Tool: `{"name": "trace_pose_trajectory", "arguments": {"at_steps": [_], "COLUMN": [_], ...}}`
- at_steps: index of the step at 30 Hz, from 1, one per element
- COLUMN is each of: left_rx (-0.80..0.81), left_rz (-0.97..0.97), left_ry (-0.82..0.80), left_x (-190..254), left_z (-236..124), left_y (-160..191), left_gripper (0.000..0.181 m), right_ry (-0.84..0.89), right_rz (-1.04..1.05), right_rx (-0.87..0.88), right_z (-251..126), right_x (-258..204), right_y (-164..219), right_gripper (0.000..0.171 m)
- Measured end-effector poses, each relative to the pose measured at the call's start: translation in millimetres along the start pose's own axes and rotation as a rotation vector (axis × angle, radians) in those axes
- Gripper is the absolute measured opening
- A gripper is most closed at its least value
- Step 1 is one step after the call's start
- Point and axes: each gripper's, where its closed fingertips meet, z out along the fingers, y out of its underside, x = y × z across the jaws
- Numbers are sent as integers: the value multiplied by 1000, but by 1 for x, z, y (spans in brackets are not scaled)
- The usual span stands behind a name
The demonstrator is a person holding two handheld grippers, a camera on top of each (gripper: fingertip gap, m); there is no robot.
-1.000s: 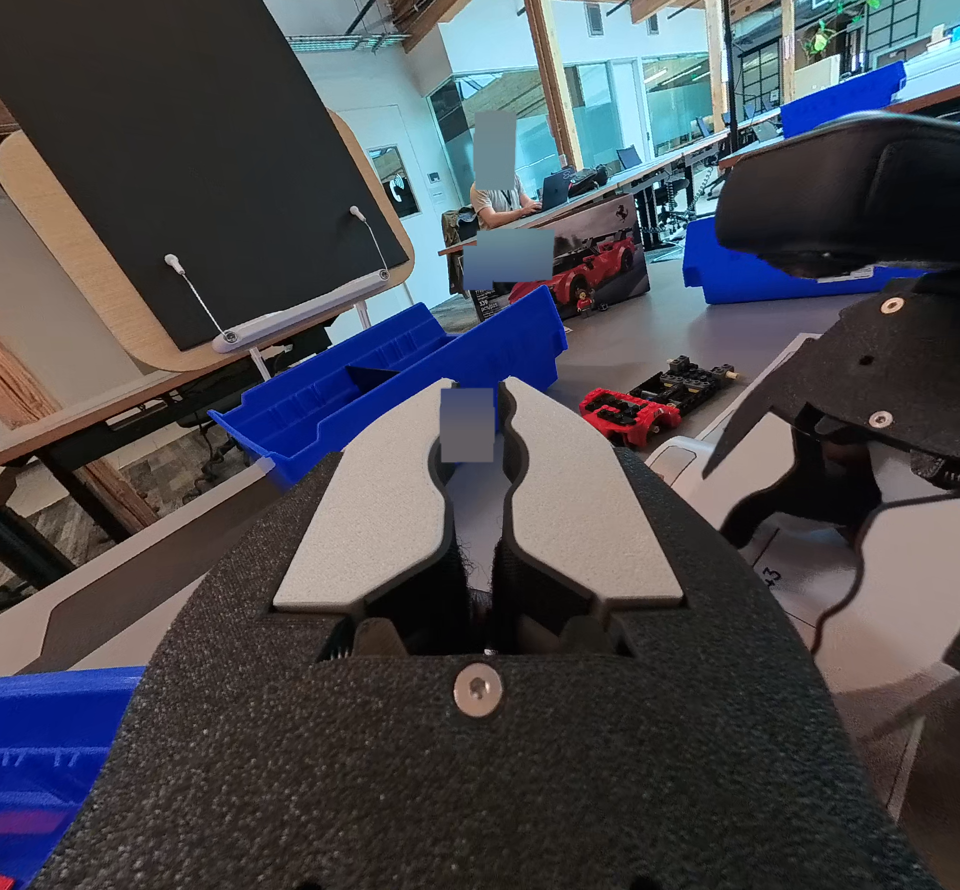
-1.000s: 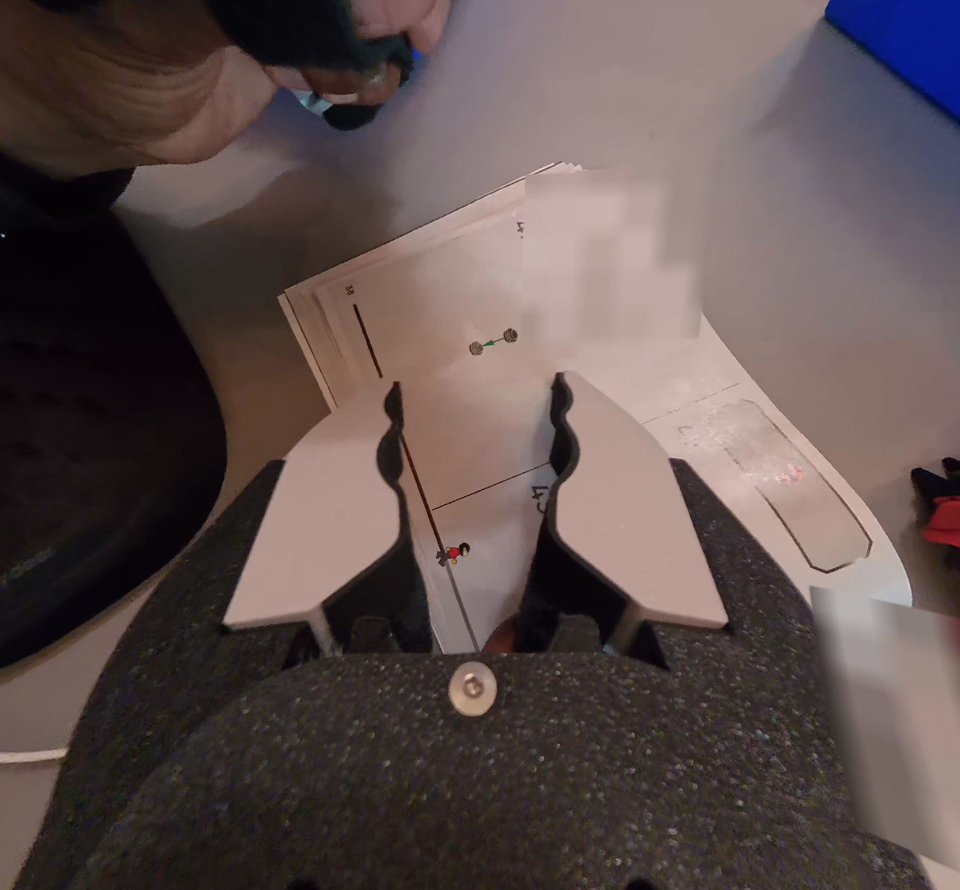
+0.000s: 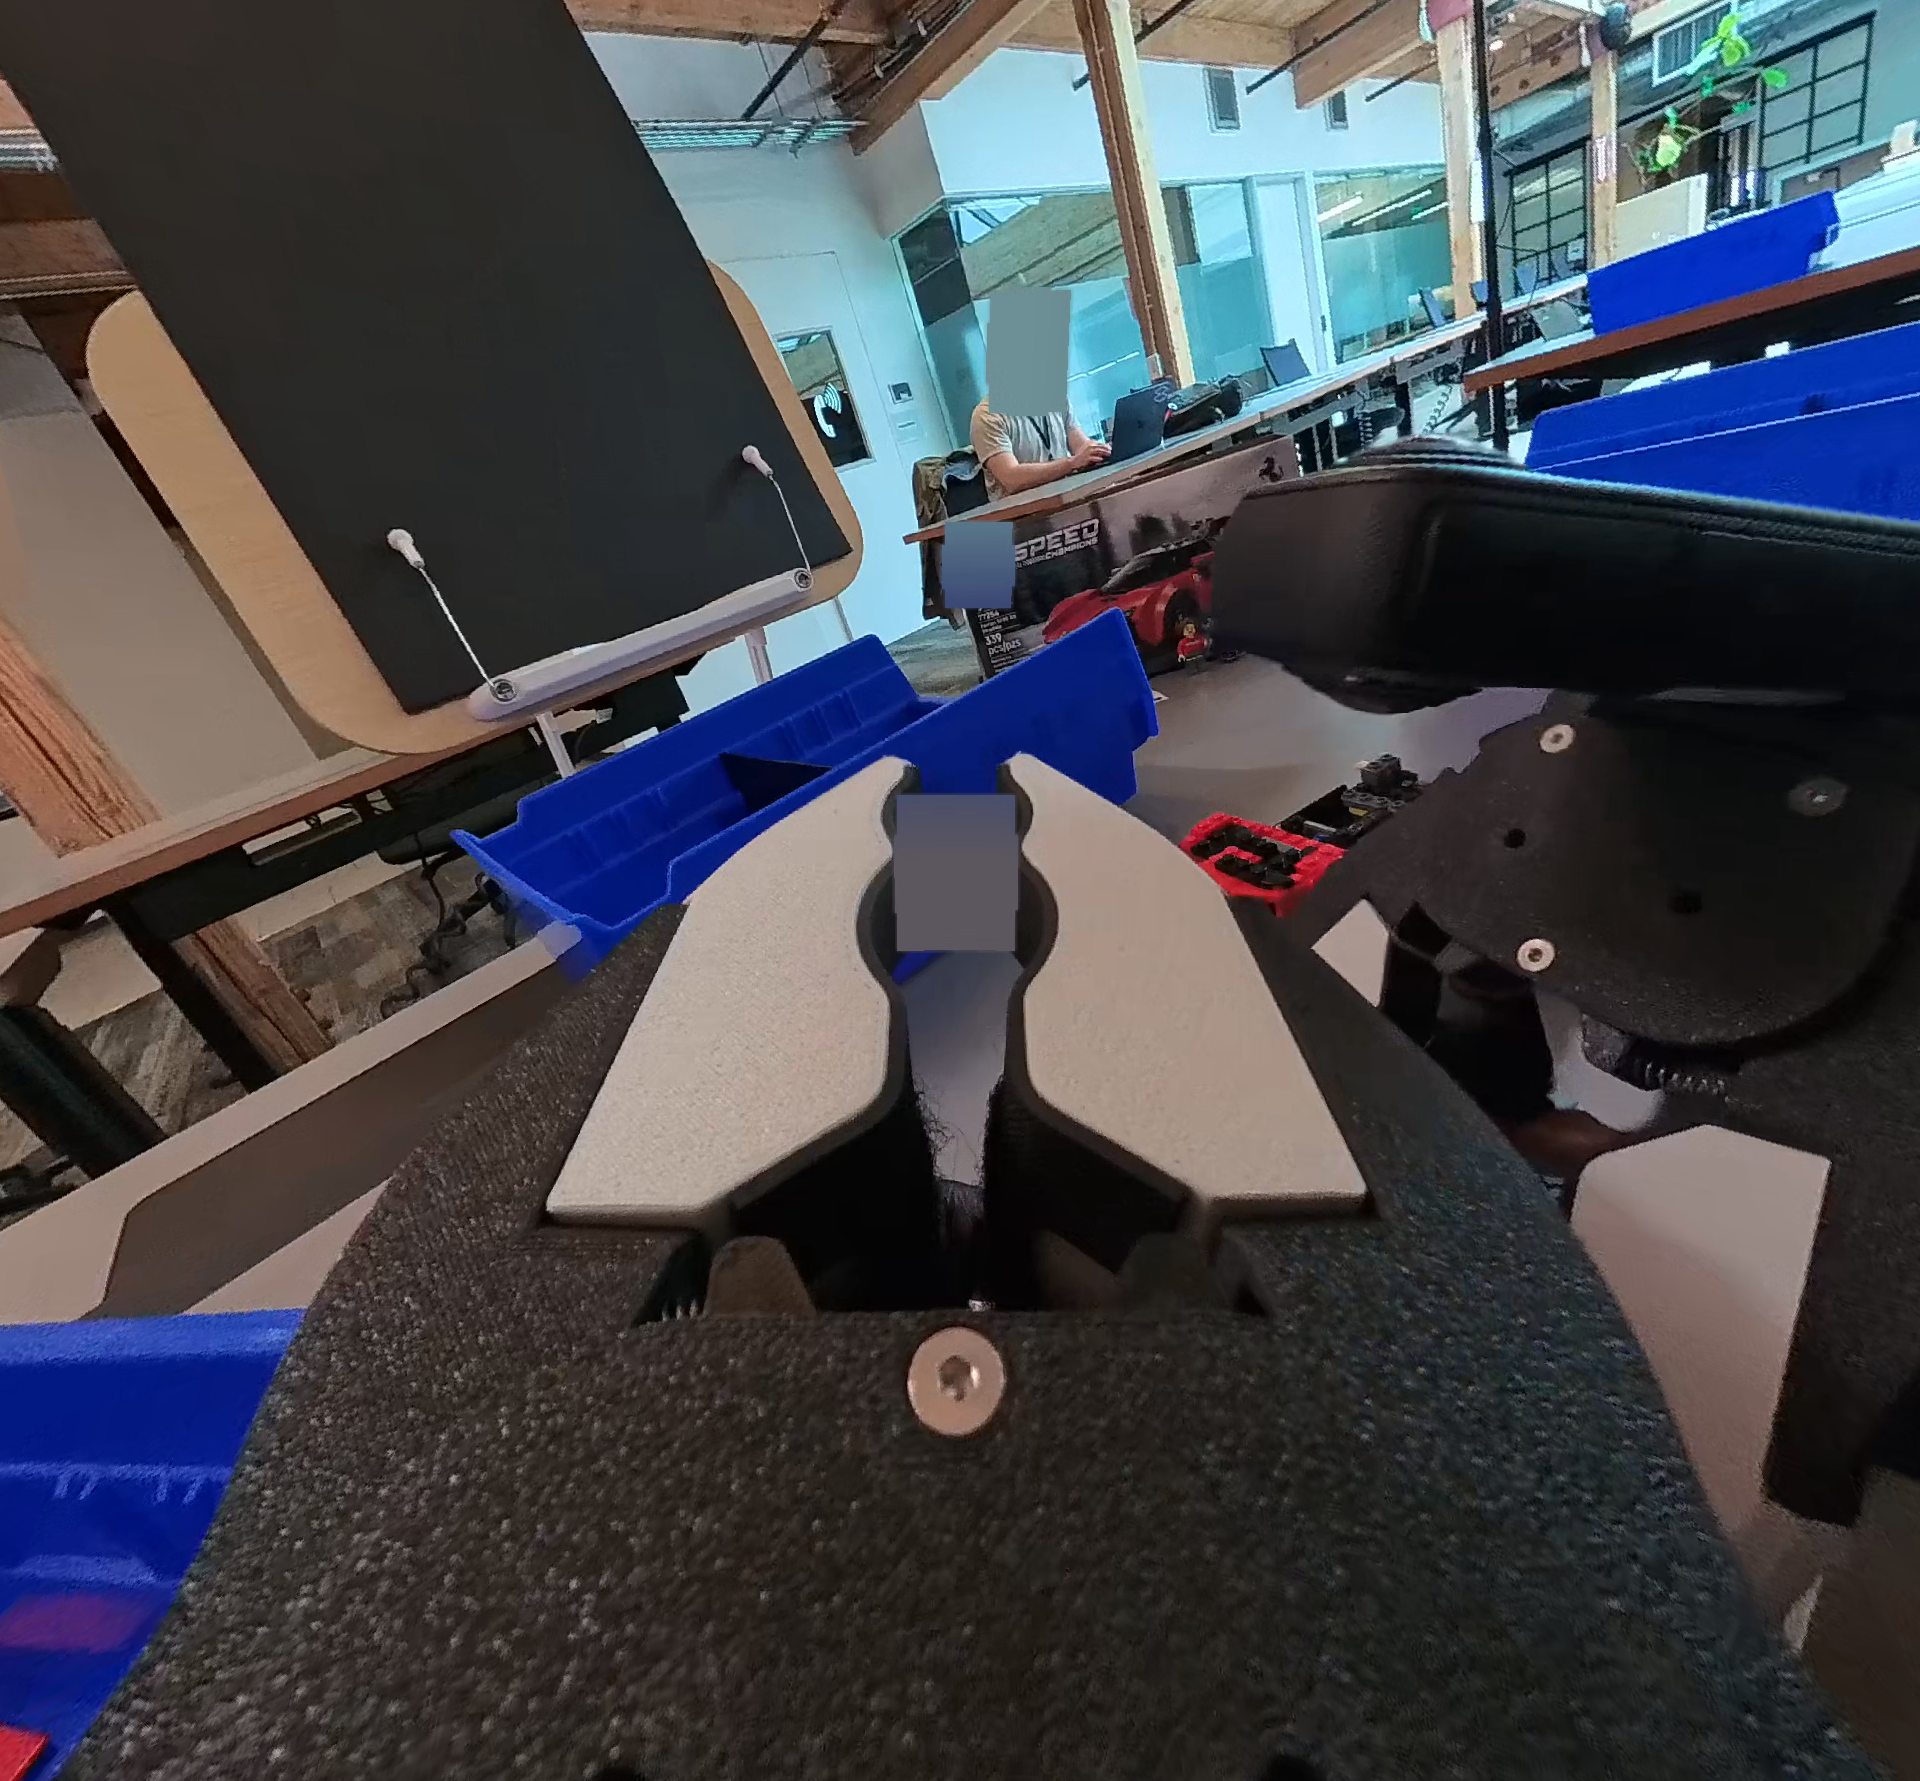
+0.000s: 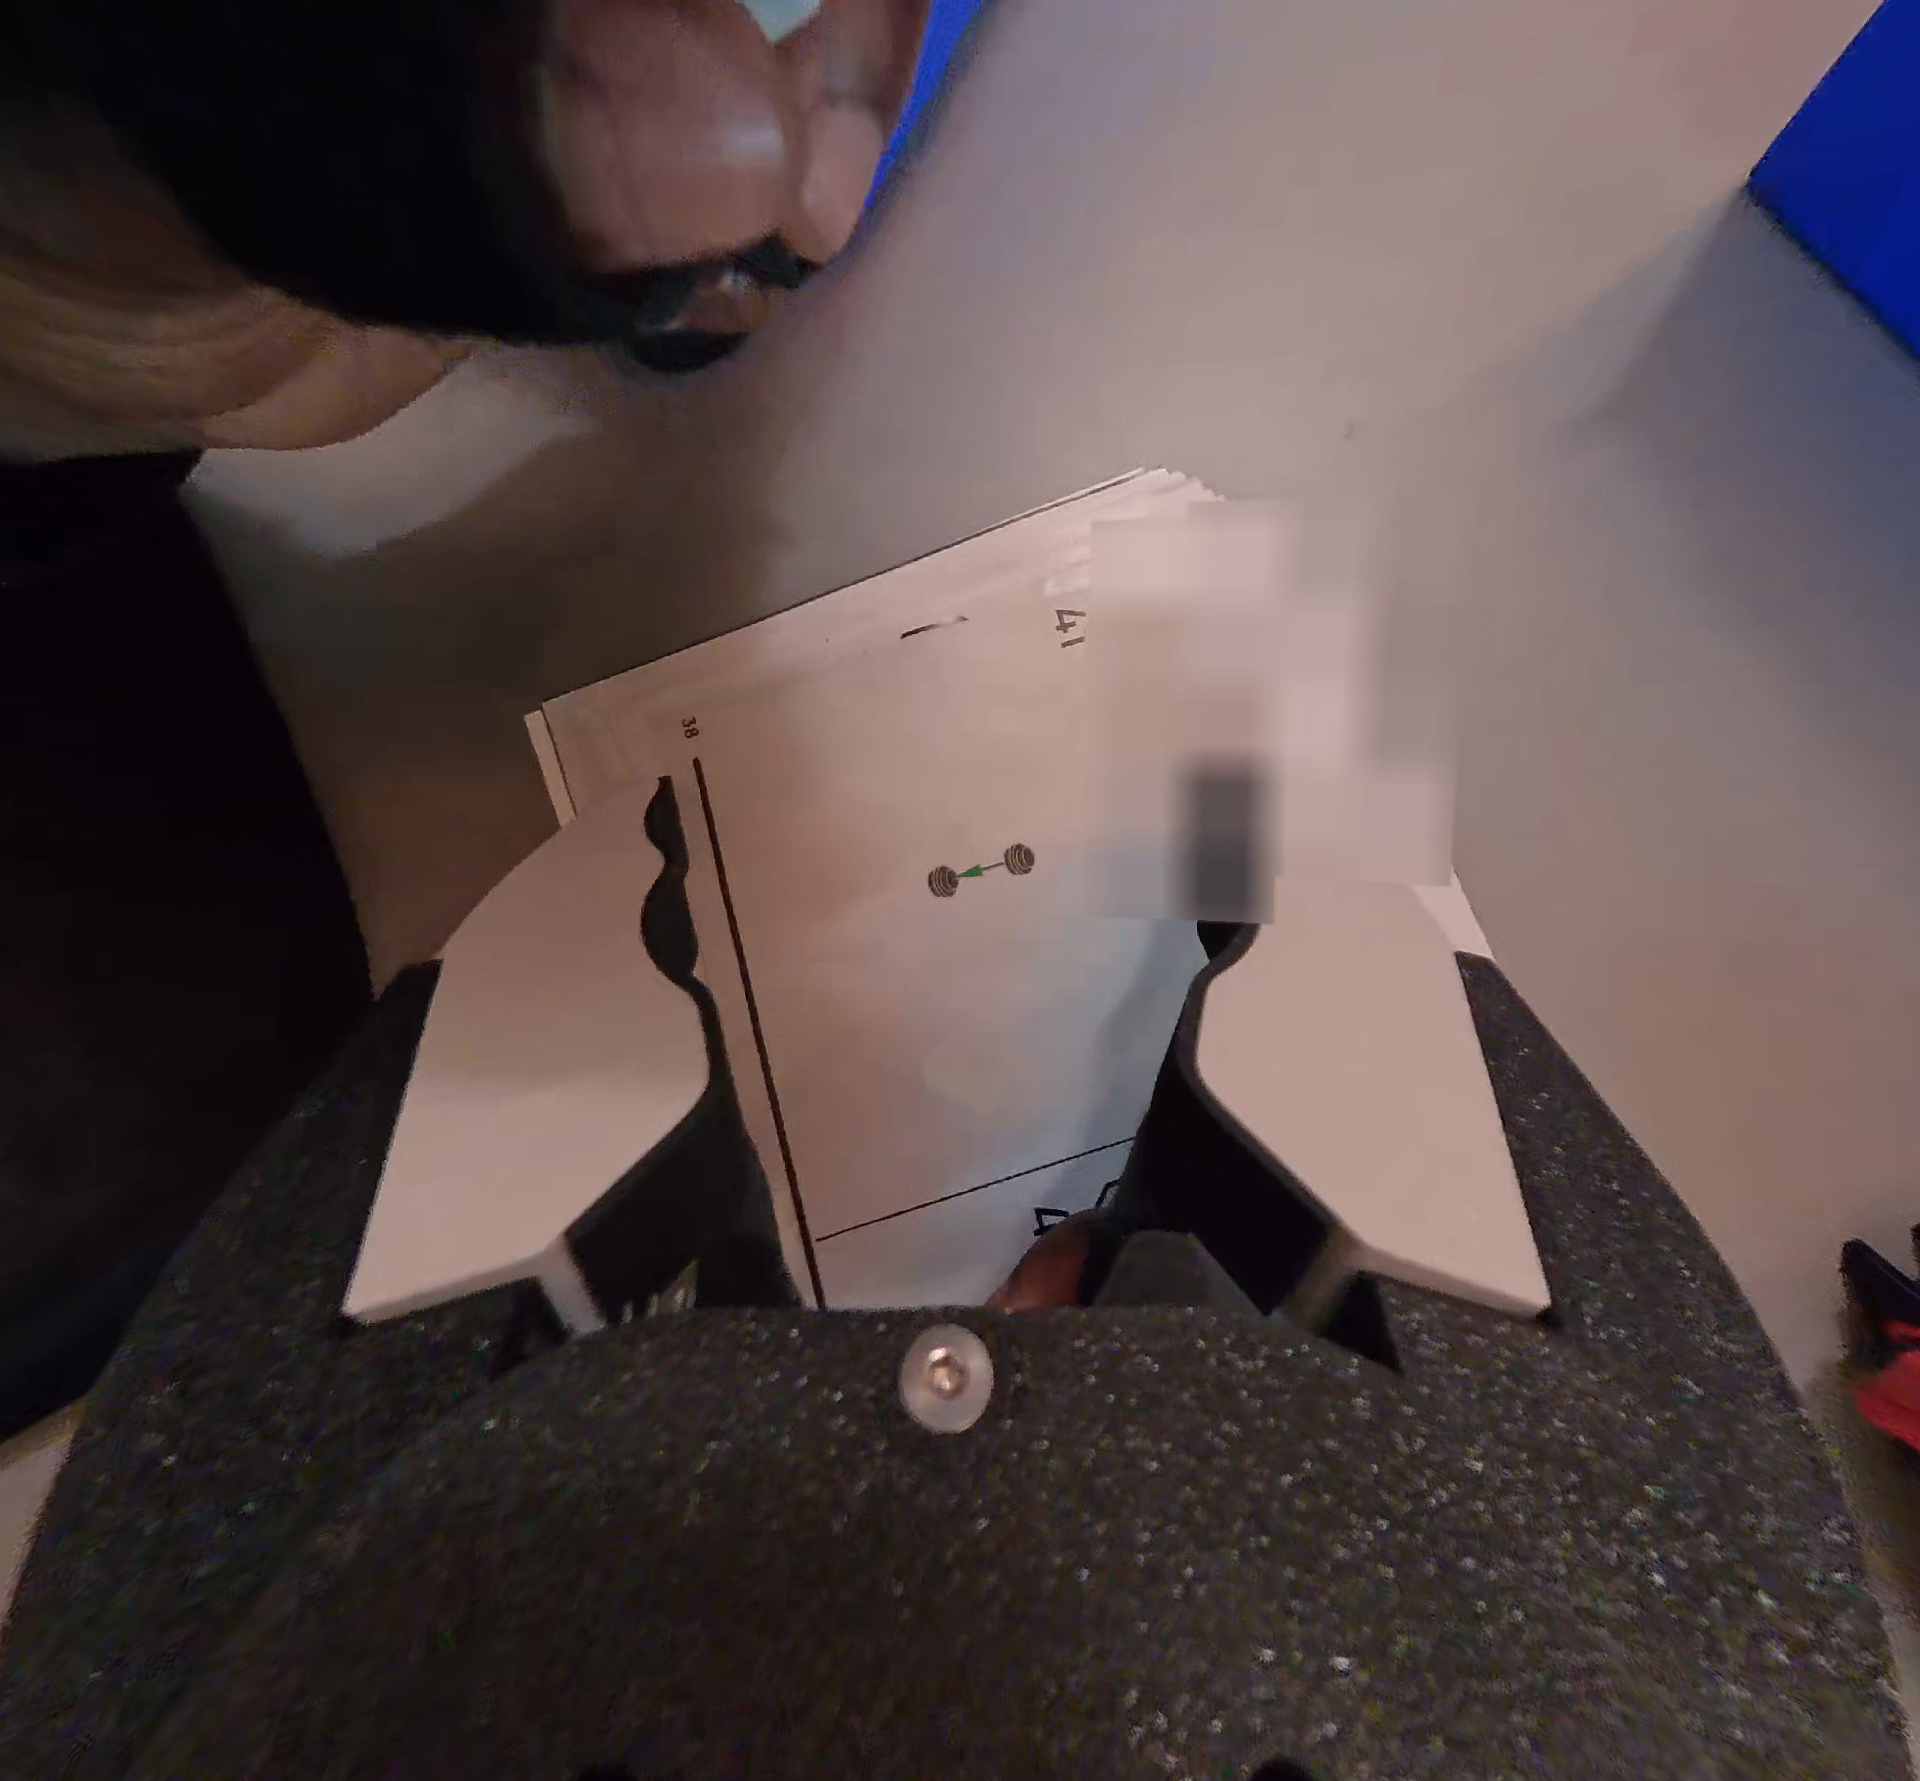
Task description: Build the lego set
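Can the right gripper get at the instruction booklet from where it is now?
Probably yes: the right gripper is open directly above the instruction booklet, with nothing between them. The person's hand sits off to one side.

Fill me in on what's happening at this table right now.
A person is working through a lego set with a handheld gripper in each hand. The right gripper hangs with its jaws wide open over the open instruction booklet, holding nothing. The left gripper has its jaws nearly closed, with a blur patch hiding the gap. The part-built red and black lego model sits untouched on the table beyond, near a blue bin and the set's box.
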Motion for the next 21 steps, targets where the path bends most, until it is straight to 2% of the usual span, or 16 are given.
{"name": "trace_pose_trajectory", "arguments": {"at_steps": [7,8,10,11,15,21], "left_rx": [4,8,24,34,68,57], "left_rz": [3,2,-3,-8,-16,-10], "left_ry": [-5,-9,-23,-31,-64,-60], "left_x": [-1,-2,-4,-6,-13,-13], "left_z": [0,-1,-2,-3,-6,-6], "left_y": [-1,-1,-4,-6,-12,-12], "left_gripper": [13,13,12,12,12,12], "right_ry": [33,30,19,22,22,26], "right_rz": [47,50,61,69,104,212], "right_rx": [25,29,47,54,128,289], "right_z": [-2,-3,-5,-7,-28,-78], "right_x": [8,8,8,9,19,37], "right_y": [-1,-2,-3,-4,-12,-21], "right_gripper": [70,59,23,16,6,6]}}
